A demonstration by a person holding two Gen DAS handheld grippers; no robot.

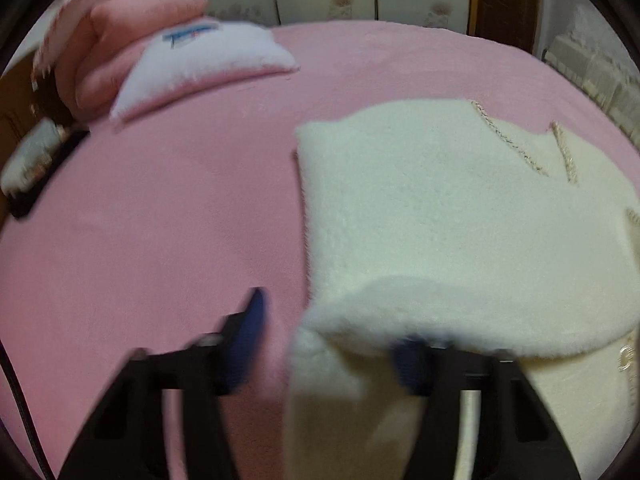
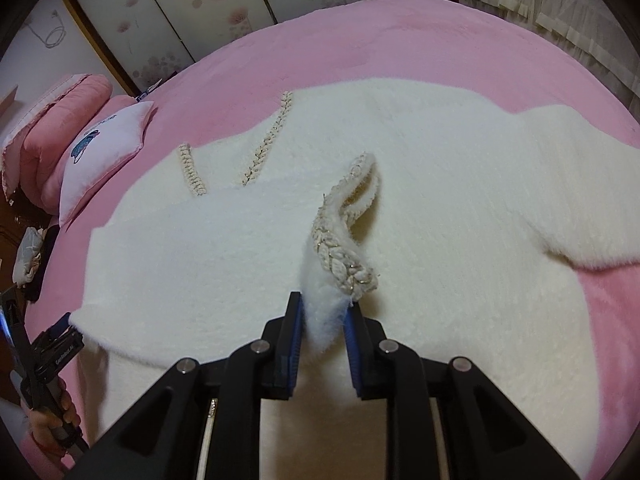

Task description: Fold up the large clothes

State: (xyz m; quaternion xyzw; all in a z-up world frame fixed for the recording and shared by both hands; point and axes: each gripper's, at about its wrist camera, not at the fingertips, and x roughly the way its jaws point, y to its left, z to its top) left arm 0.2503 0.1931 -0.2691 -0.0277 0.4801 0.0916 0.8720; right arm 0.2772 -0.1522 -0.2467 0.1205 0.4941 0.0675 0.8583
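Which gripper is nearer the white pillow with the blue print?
Left. The left gripper is at the white garment's corner on the side toward the white pillow; the right gripper pinches the braided trim mid-garment.

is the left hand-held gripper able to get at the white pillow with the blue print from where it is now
Probably not without moving. The left hand-held gripper sits at the near corner of the white fleece garment; the white pillow lies far across the pink blanket. Nothing blocks the way, though.

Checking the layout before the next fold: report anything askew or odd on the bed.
The white fluffy garment lies mostly flat, but its braided trim edge stands up twisted where the right gripper pinches it. At its near-left corner, fabric bunches over the left gripper.
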